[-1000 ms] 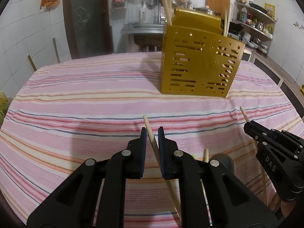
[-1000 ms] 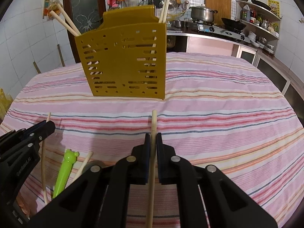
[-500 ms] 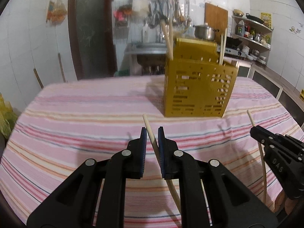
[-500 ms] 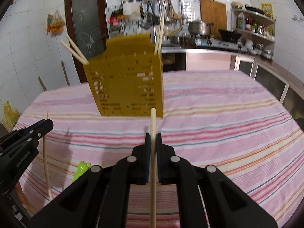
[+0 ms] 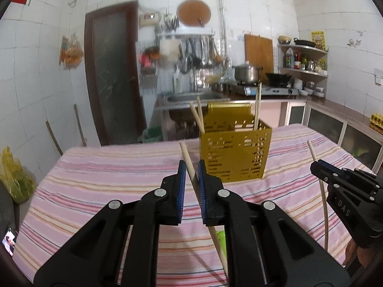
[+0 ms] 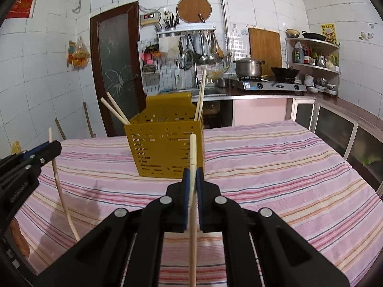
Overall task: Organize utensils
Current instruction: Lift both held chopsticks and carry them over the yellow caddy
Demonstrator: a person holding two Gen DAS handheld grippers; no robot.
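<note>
A: Any writing to read? Start from the left.

B: In the right wrist view, the side of the left gripper [image 6: 53,147] carries pale lettering, too small to make out. It is clamped on a wooden chopstick [image 6: 59,186] that sticks up past its tip and hangs down over the striped tablecloth [image 6: 287,167]. In the left wrist view, the right gripper [image 5: 314,165] shows "DAS" on its side.

A: And its fingers?

B: Pressed tight on a second chopstick [image 6: 192,157], which stands nearly upright between the blue pads [image 6: 186,186].

A: Where is the holder?

B: The yellow perforated holder [image 6: 165,148] stands on the cloth beyond both grippers, toward the far edge of the table. 2 chopsticks [image 6: 115,111] lean out of its left corner; more stand at its right corner.

A: Room to move?

B: Bare cloth lies open to the right of the holder as far as the table's right edge. A green utensil [image 5: 221,239] lies on the cloth under the left gripper.
</note>
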